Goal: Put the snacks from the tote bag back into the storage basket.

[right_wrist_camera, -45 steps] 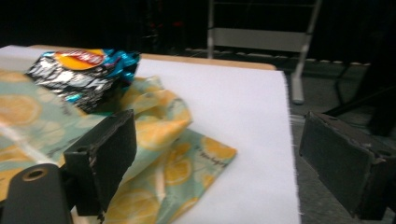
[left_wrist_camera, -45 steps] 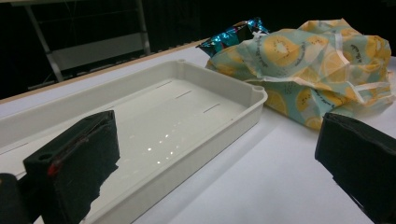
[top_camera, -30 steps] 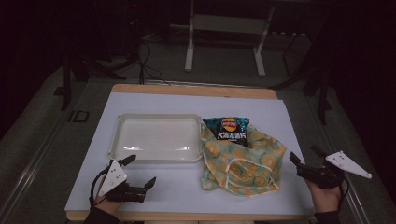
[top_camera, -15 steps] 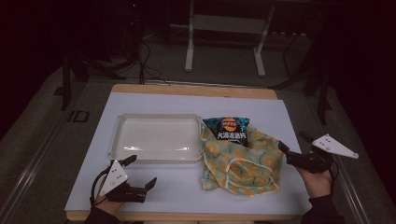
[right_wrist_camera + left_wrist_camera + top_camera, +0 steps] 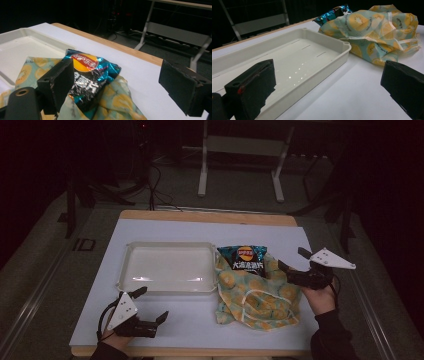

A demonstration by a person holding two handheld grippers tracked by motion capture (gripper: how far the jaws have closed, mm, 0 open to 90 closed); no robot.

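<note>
A blue crisp packet (image 5: pixel 243 261) (image 5: pixel 93 75) lies half inside a yellow-and-teal patterned cloth bag (image 5: pixel 257 294) (image 5: pixel 374 32) (image 5: pixel 110 105) at the table's middle right. To its left stands an empty white tray (image 5: pixel 167 268) (image 5: pixel 287 60) (image 5: pixel 15 47). My right gripper (image 5: pixel 293 260) hovers open at the bag's right edge, with its jaws on either side of the packet in the right gripper view (image 5: pixel 117 85). Near the front left edge my left gripper (image 5: pixel 152 305) rests open on the table, with nothing between its jaws (image 5: pixel 327 87).
The white table top (image 5: pixel 190 227) has a wooden far edge (image 5: pixel 210 216). Beyond it stand a metal frame (image 5: pixel 240 165) and dark cables on the floor. Bare table surface lies in front of the tray and behind the bag.
My right gripper has moved up and to the left, from the table's right edge to the bag's right side. The left gripper has stayed in place.
</note>
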